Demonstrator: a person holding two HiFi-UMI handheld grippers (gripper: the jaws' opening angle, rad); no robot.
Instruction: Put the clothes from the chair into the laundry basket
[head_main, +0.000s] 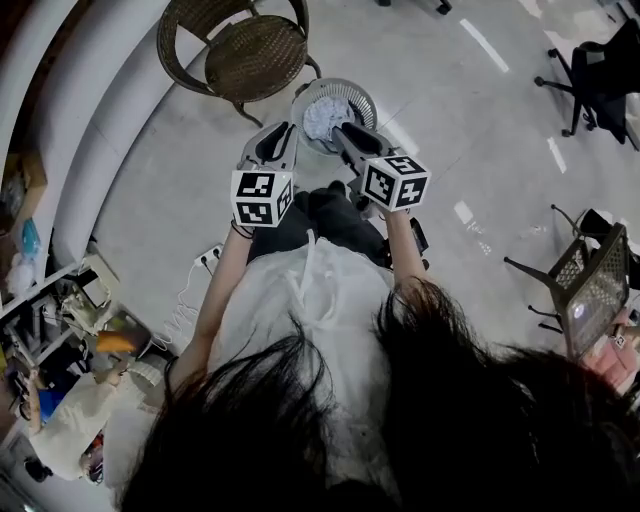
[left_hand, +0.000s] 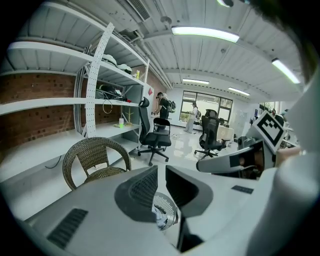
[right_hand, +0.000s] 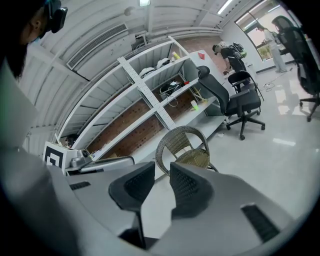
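Observation:
The wicker chair (head_main: 250, 55) stands at the top of the head view with a bare seat; it also shows in the left gripper view (left_hand: 95, 162) and the right gripper view (right_hand: 185, 150). Just in front of it is the round laundry basket (head_main: 365, 100), with pale clothes (head_main: 325, 115) bunched inside. My left gripper (head_main: 283, 128) hovers by the basket's left rim, and its jaws (left_hand: 161, 170) stand a narrow gap apart with nothing between them. My right gripper (head_main: 342, 130) hangs over the basket's near edge, its jaws (right_hand: 162, 167) slightly apart and empty.
White shelving (head_main: 60, 150) curves along the left wall. A power strip (head_main: 208, 257) lies on the floor at my left. Office chairs (head_main: 590, 75) stand at the far right and a mesh chair (head_main: 590, 285) closer on the right. Clutter fills the lower left corner.

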